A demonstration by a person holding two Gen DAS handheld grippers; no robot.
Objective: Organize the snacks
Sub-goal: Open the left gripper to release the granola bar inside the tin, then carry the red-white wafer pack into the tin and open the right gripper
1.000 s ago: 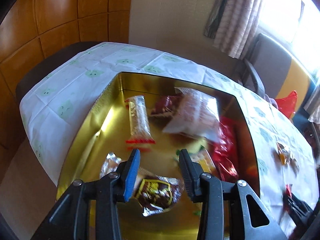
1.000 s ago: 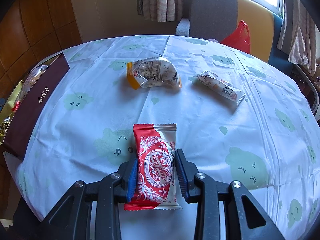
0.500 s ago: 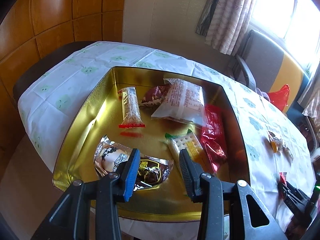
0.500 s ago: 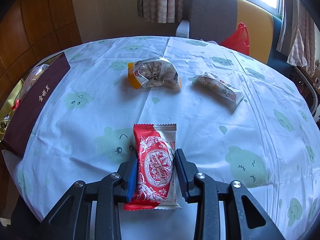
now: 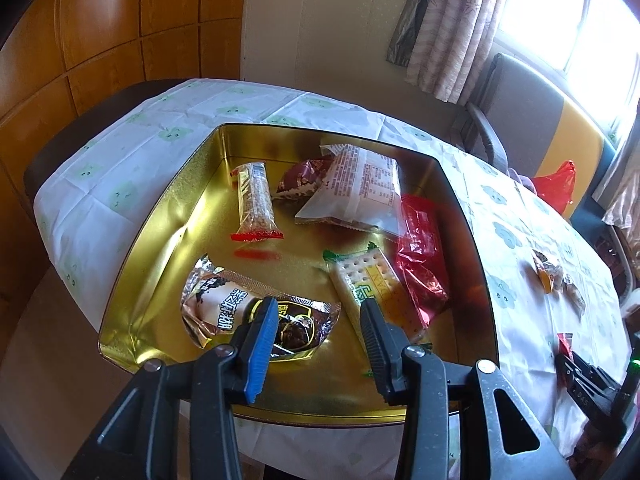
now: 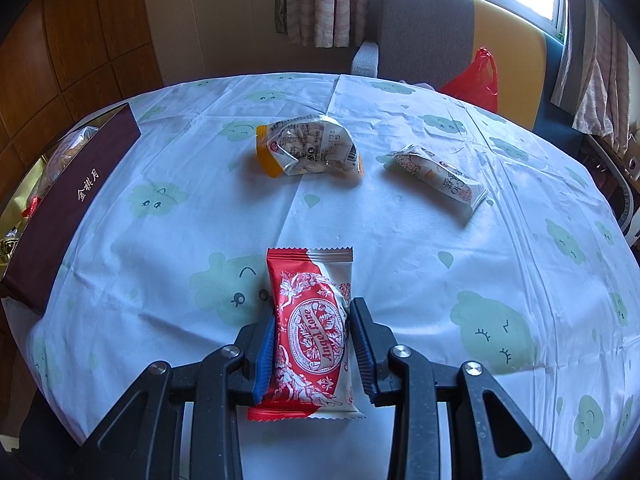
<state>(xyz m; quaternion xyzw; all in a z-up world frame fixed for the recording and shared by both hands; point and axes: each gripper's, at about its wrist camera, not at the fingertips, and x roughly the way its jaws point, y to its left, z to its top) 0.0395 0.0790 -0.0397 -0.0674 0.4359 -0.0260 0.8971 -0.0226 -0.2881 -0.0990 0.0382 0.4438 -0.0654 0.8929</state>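
My left gripper [image 5: 318, 304] hangs open over the near end of a gold tin [image 5: 160, 216], with nothing between its fingers. Just beyond the fingertips a silver-and-brown snack packet [image 5: 224, 308] lies on the tin floor. Also in the tin are a green-edged cracker packet [image 5: 368, 280], a red packet [image 5: 420, 248], a white packet [image 5: 360, 192], a clear bar with red ends [image 5: 256, 200] and a dark red packet [image 5: 300, 180]. My right gripper [image 6: 313, 310] is shut on a red-and-white snack packet [image 6: 312, 320], low over the tablecloth.
Two loose snacks lie further out on the cloth: an orange-ended clear packet [image 6: 308, 148] and a white packet [image 6: 440, 180]. The tin's maroon side [image 6: 68, 208] stands at the left table edge. A grey chair [image 6: 424, 28] with a red bag [image 6: 476, 80] is behind the table.
The left gripper has drawn back from the tin. The silver-and-brown packet, earlier between its fingers, now lies in the tin ahead of them. The right gripper and its packet have not moved.
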